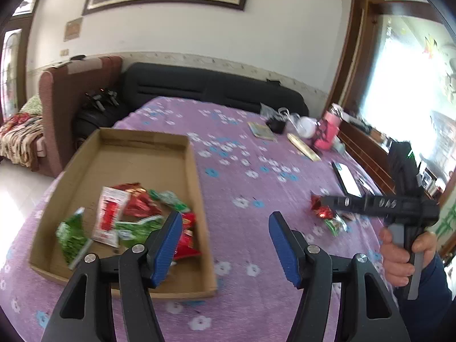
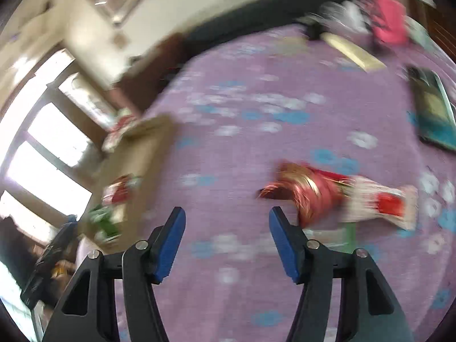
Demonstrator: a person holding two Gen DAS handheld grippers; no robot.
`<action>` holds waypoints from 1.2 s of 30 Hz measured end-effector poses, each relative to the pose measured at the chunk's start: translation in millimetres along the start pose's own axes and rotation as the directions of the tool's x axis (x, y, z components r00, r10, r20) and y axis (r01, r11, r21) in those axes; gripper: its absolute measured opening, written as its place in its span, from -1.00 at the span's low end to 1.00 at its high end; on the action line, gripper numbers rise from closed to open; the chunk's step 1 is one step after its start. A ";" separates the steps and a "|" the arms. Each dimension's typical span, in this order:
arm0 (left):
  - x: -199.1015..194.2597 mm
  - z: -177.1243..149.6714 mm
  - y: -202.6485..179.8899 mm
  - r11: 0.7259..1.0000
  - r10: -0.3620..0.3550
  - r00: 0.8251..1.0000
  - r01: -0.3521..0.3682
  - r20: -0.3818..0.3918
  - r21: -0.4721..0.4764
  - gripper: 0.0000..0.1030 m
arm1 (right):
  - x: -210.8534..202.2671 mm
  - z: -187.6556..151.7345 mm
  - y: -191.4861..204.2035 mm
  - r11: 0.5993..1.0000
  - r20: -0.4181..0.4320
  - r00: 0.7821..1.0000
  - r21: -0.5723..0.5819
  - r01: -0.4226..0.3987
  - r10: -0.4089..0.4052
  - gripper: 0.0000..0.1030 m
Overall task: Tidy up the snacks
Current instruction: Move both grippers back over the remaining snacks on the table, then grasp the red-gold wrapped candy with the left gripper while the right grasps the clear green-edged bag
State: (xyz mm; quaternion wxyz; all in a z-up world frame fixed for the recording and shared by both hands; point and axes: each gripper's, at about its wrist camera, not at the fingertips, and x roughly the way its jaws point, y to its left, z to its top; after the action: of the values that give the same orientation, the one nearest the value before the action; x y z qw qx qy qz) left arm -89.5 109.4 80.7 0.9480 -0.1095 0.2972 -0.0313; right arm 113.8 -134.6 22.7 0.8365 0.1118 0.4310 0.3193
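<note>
A shallow cardboard box lies on the purple flowered cloth and holds several red, white and green snack packets. My left gripper is open and empty, just right of the box's near corner. A few loose snacks lie on the cloth to the right, under the right gripper's body, held in a hand. In the blurred right wrist view my right gripper is open and empty, with a red foil snack and a white-red packet just beyond its right finger. The box shows at left.
At the table's far right stand a pink bottle, a white round object, a flat gold box and a dark phone-like slab. A black sofa and a brown armchair stand behind the table.
</note>
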 end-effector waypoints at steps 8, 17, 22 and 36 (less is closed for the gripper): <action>31.4 7.7 -47.2 0.994 -0.068 0.990 0.077 -0.121 0.072 0.49 | -51.6 12.0 -69.8 0.981 0.215 0.967 0.166 0.103 -0.138 0.17; 120.6 22.3 -124.0 0.984 -0.137 0.921 0.168 -0.365 0.055 0.63 | -59.8 7.4 -101.2 0.959 0.252 0.965 0.285 0.001 -0.076 0.17; 149.9 13.0 -159.4 0.975 -0.041 0.915 0.124 -0.400 0.183 0.65 | -68.3 5.0 -97.5 0.956 0.277 0.959 0.291 -0.029 -0.055 0.17; 174.1 6.9 -125.7 0.984 0.054 0.933 0.011 -0.357 0.178 -0.58 | -40.2 -1.4 -68.1 0.974 0.090 0.987 0.196 0.117 -0.137 0.17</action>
State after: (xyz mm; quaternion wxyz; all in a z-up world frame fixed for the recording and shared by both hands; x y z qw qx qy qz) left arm 58.2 -33.5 17.7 0.8837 -0.0141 0.4630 -0.0668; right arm 125.4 -212.6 16.5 0.8618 0.1796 0.4221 0.2164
